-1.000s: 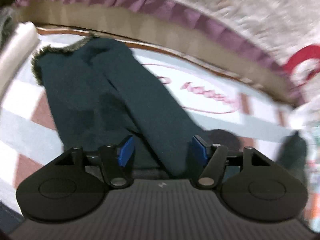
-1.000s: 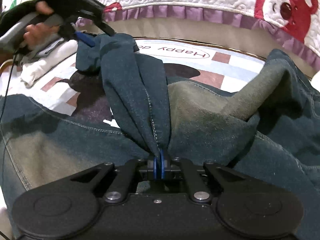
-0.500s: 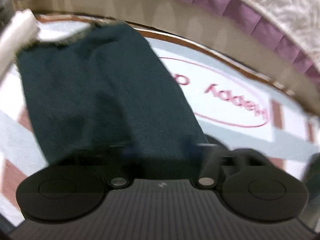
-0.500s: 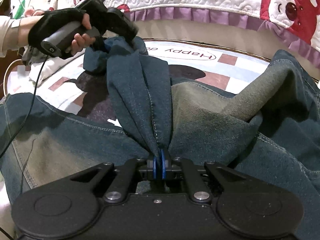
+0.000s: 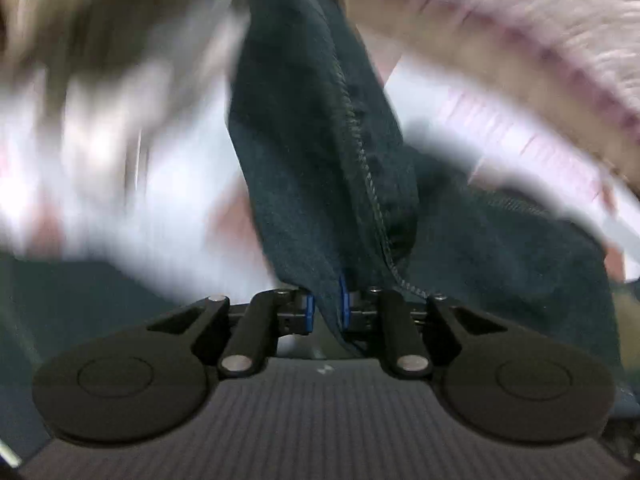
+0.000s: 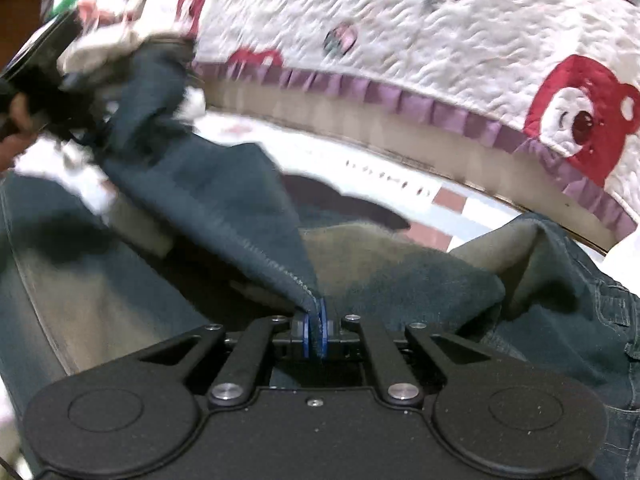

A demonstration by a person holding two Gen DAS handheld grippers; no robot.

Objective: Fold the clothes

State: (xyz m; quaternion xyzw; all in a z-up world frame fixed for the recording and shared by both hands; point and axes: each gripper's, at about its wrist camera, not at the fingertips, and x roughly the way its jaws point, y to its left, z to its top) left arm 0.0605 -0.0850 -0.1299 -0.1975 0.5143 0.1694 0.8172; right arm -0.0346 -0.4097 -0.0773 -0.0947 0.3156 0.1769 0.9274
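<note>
A pair of dark blue jeans (image 6: 400, 280) lies spread over the patterned mat. My right gripper (image 6: 315, 332) is shut on a stitched seam fold of one leg. That leg stretches away to the upper left, where the blurred left gripper (image 6: 52, 92) holds its far end in a person's hand (image 6: 16, 120). In the left wrist view, a thick fold of the jeans (image 5: 304, 140) with a stitched seam sits between the blue pads of my left gripper (image 5: 325, 306). Those jaws are opening slightly, with the denim still pinched between them. The background there is smeared by motion.
A quilted cover with red bears (image 6: 440, 40) and a purple frill (image 6: 400, 100) hangs along the far side. The mat (image 6: 452, 200) shows white and brick-red squares. Pale cloth (image 6: 192, 104) lies near the left gripper.
The left gripper went from open over the leg end to closed on it, then swung fast with the denim. In the right view the leg is pulled tauter to the upper left.
</note>
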